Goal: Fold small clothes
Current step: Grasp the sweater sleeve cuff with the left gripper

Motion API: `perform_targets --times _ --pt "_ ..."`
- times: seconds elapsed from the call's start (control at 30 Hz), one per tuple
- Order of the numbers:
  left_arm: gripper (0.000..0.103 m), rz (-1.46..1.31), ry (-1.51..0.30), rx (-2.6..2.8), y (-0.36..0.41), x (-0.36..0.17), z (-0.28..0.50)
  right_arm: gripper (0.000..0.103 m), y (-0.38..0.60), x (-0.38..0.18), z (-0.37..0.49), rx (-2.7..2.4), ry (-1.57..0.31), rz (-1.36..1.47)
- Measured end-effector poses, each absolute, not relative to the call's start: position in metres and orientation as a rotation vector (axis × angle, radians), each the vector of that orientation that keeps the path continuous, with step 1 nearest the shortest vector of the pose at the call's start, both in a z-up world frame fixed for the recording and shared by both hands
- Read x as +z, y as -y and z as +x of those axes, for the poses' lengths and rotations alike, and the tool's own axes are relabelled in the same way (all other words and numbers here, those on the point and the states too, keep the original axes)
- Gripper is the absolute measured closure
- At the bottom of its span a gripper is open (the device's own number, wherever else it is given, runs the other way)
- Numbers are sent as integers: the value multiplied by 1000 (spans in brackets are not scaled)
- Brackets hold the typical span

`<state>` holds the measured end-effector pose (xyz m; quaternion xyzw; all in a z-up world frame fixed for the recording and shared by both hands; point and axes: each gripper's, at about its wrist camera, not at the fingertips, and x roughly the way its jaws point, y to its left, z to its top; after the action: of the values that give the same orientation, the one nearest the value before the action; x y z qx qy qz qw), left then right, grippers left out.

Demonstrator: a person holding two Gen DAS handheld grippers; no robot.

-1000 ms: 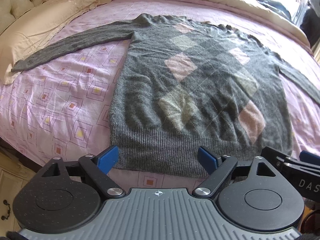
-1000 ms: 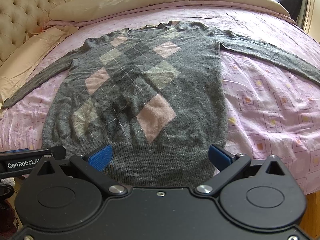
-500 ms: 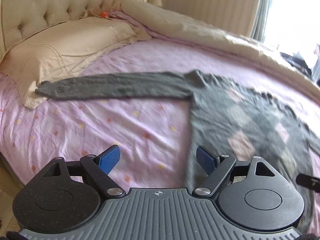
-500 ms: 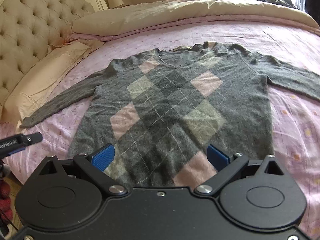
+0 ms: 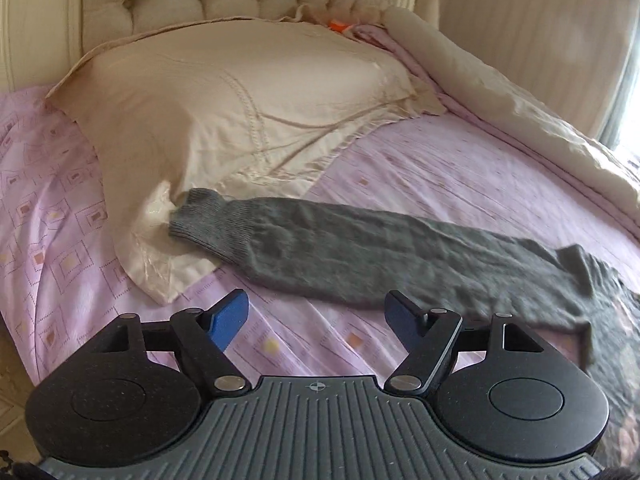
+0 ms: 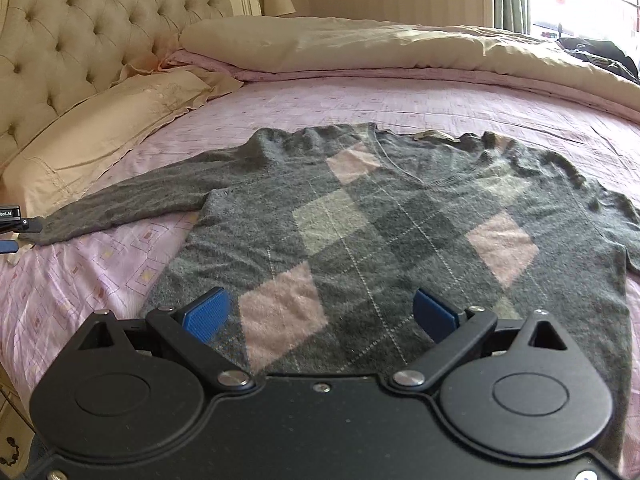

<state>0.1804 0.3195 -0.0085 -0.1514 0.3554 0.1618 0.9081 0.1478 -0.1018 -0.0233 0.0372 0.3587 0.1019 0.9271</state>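
Note:
A grey sweater (image 6: 400, 232) with pink and pale diamonds lies flat, front up, on the pink bedsheet (image 6: 360, 104). Its left sleeve (image 5: 340, 252) stretches sideways, with the ribbed cuff (image 5: 200, 220) resting against the corner of a cream pillow (image 5: 224, 96). My left gripper (image 5: 316, 316) hovers just short of that sleeve; its jaws are closing with nothing between them. My right gripper (image 6: 318, 314) stands open above the sweater's lower body, its blue pads (image 6: 206, 312) apart and holding nothing. The left gripper's tip (image 6: 12, 224) shows at the far left edge of the right wrist view.
A tufted cream headboard (image 6: 80, 40) stands at the left. A rolled beige duvet (image 6: 400, 48) runs along the far side of the bed, with dark clothing (image 6: 592, 52) behind it. The bed's near edge drops off at the lower left (image 5: 12, 344).
The left gripper swung left from the sweater's hem to the left sleeve and cuff, its jaws narrowing. The right gripper moved forward over the sweater's body and stayed open.

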Motion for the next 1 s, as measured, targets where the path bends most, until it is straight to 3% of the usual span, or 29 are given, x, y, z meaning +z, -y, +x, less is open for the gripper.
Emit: perform_targets --times 0.37,0.4,0.43,0.47,0.73,1.0 --pt "35 -519 -741 346 -385 -39 221 4 84 -32 167 270 -757 81" --pt "47 -528 -729 349 -386 -39 222 4 84 -33 168 272 -760 82" --pt "86 -529 -718 365 -387 -39 224 4 84 -34 168 273 -763 81" --pt "101 -519 -720 390 -386 -38 228 4 84 -35 169 274 -765 81" --pt "99 -374 -635 294 -327 29 254 4 105 -40 167 255 -791 109" --pt "99 -202 -568 -32 -163 102 300 4 152 -33 158 186 -765 155"
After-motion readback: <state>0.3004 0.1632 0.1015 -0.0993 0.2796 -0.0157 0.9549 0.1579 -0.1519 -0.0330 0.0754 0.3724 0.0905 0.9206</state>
